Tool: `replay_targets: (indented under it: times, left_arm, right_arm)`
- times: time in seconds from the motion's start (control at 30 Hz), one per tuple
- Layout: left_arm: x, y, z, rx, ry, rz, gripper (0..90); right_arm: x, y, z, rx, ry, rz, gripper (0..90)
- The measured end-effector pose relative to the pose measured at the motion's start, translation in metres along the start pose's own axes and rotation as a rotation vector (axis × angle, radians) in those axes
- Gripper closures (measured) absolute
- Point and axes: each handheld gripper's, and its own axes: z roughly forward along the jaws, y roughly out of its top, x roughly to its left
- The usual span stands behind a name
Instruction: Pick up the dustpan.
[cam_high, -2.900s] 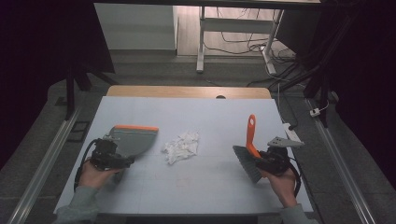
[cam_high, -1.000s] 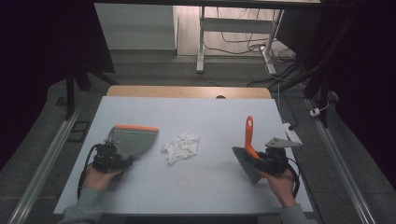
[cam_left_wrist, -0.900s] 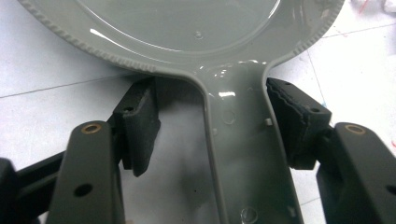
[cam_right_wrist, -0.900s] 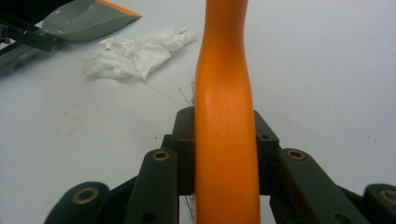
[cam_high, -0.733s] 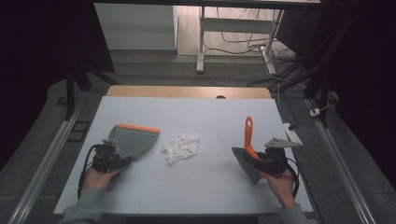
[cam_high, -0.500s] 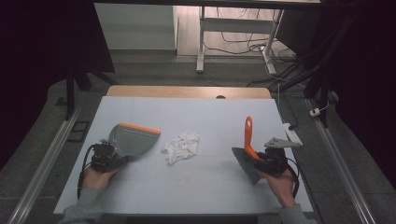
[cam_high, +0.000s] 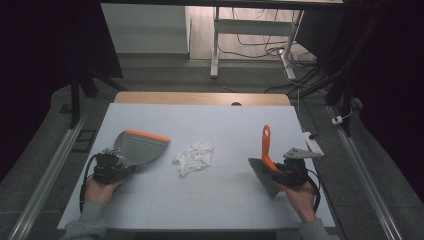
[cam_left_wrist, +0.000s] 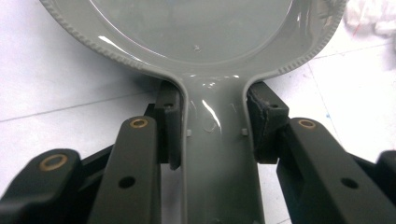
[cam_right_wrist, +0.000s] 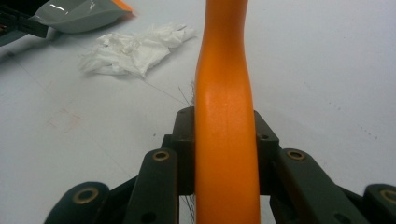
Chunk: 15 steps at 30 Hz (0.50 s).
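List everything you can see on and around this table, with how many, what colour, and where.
dustpan: one, grey with an orange lip, left part of the table, its handle clamped in the left gripper.
brush: one, orange handle with dark bristles, right part of the table, its handle clamped in the right gripper.
crumpled paper: one wad, white, middle of the table between dustpan and brush.
table: one, pale top with a wooden far edge.
desk frame: one, white legs, on the floor beyond the table, with cables beside it.
left gripper: one, black, jaws have just closed on the dustpan handle.
right gripper: one, black.
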Motion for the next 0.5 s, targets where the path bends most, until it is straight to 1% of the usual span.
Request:
replay_targets:
  times: [0.07,0.17,0.23,0.3,0.43,0.5]
  left_arm:
    - [0.001,0.000,-0.002,-0.007,-0.007,0.009,62.0]
    - [0.000,0.000,-0.007,-0.038,0.011,0.035,62.1]
    - [0.000,0.002,-0.011,-0.057,-0.004,0.042,62.1]
    - [0.000,0.002,-0.014,-0.069,-0.021,0.057,62.1]
    - [0.002,0.002,-0.017,-0.074,-0.048,0.073,62.1]
    - [0.003,0.002,-0.019,-0.085,-0.062,0.084,62.1]
  right_arm:
    - [0.000,0.000,0.000,-0.001,0.000,0.001,70.1]
    - [0.000,0.001,-0.002,-0.013,0.006,0.004,70.1]
    - [0.000,0.002,-0.002,-0.016,0.003,0.006,70.1]
    - [0.000,0.002,-0.003,-0.022,0.004,0.008,70.2]
    - [0.000,0.002,-0.004,-0.029,0.006,0.007,70.2]
    - [0.000,0.003,-0.005,-0.032,0.006,0.004,70.1]
